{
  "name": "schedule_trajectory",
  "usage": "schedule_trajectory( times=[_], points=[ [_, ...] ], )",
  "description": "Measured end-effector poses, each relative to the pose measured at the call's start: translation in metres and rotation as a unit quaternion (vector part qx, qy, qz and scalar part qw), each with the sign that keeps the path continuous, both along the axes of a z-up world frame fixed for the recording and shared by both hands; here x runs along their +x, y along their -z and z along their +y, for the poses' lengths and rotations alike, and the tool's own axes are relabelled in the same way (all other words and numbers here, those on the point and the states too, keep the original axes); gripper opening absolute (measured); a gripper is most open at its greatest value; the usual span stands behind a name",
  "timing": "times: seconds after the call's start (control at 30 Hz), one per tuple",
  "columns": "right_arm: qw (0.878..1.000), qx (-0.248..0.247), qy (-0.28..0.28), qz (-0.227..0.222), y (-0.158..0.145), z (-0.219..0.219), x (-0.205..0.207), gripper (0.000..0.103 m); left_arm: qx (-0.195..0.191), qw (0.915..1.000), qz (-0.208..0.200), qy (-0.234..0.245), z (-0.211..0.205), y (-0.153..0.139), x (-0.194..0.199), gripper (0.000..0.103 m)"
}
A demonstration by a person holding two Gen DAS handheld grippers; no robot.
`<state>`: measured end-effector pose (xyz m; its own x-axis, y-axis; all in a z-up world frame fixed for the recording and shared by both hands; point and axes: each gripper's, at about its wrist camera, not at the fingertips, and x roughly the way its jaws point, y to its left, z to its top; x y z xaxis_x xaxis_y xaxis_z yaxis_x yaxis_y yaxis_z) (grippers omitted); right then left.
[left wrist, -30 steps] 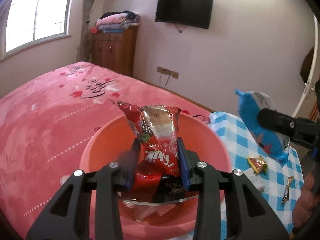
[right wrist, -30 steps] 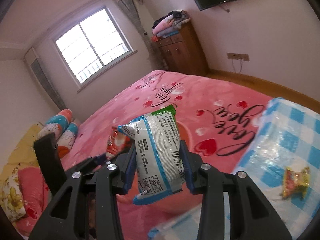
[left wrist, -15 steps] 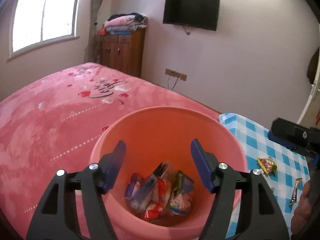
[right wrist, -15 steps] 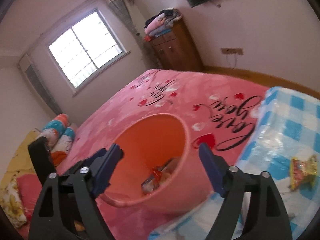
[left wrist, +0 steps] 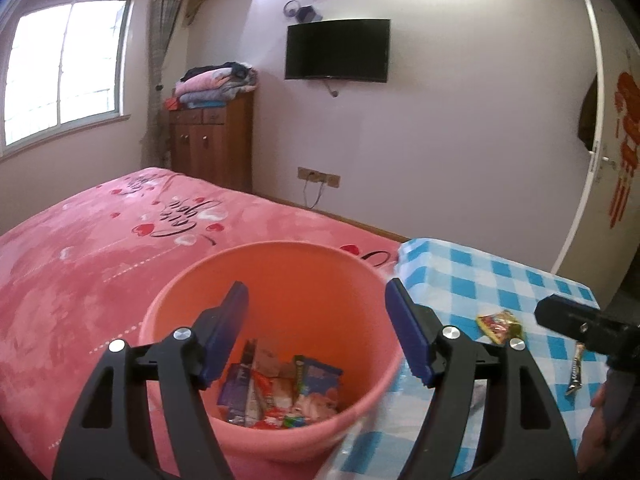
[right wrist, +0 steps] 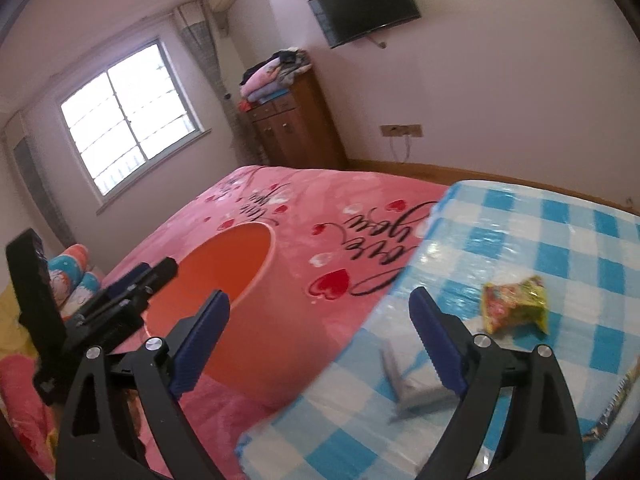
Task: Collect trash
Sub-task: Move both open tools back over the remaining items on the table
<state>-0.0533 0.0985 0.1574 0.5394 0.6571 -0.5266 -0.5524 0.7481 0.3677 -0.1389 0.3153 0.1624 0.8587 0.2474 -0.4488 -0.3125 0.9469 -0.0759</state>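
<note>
An orange-pink plastic bucket point(left wrist: 360, 280) stands on the pink bed and holds several snack wrappers point(left wrist: 280, 396). It also shows in the right wrist view point(right wrist: 240, 340). My left gripper point(left wrist: 316, 332) is open and empty above the bucket's near rim. My right gripper point(right wrist: 320, 340) is open and empty over the edge of the blue checked table point(right wrist: 560, 248). A yellow-red wrapper point(right wrist: 514, 308) lies on the table, also seen in the left wrist view point(left wrist: 500, 325). A grey wrapper point(right wrist: 416, 394) lies between the right fingers. A thin stick wrapper point(left wrist: 576, 368) lies further right.
The pink bed cover point(left wrist: 80, 264) fills the left. A wooden cabinet point(left wrist: 212, 144) with folded clothes stands by the window. A TV point(left wrist: 338, 50) hangs on the wall. A white door point(left wrist: 612, 160) is at the right.
Both grippers opened: the red packet and the white-blue packet dropped into the bucket. Both grippers have since drawn back, the right one swinging toward the table.
</note>
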Motion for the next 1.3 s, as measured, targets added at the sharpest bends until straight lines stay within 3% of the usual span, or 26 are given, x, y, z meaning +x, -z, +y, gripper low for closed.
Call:
schedule_trajectory(
  times=[0.37,0.77,1.07,1.3],
  points=[
    [0.998,0.002,0.06,-0.003,0.009,-0.06,-0.018,0.09,-0.01,0.9981,0.0,0.062,-0.045,-0.001,0.002,0.076],
    [0.992,-0.008,0.126,0.002,0.027,-0.121,-0.042,0.09,-0.014,0.9908,0.025,0.132,-0.095,0.014,0.001,0.077],
    [0.984,-0.039,0.173,0.007,0.038,-0.154,-0.064,0.09,-0.02,0.9822,0.059,0.177,-0.126,0.038,-0.002,0.077],
    [0.975,-0.063,0.211,0.021,0.052,-0.18,-0.083,0.09,-0.026,0.971,0.095,0.218,-0.155,0.066,-0.009,0.077]
  ],
)
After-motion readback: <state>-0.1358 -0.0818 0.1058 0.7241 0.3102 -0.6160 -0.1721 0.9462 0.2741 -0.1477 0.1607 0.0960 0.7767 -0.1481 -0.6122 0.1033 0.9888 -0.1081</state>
